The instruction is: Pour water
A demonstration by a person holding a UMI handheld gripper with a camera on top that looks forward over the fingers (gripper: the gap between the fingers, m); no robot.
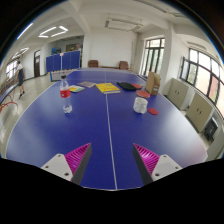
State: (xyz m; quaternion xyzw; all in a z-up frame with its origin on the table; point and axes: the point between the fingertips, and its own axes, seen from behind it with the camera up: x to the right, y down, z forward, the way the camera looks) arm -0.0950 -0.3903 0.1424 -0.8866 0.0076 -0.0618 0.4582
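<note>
Tongs [109, 158] apart above smooth blue table [110, 135]

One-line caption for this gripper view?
Open gripper hovers over a blue table, bottle and white cup far beyond its fingers.

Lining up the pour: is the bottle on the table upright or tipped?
Upright. The bottle stands on its base on the blue table, cap up, well beyond the open gripper. Its fill level cannot be told.

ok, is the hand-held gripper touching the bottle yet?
Apart. The gripper view shows the hand-held gripper open, with bare blue table between its fingers and the bottle well beyond them.
</note>
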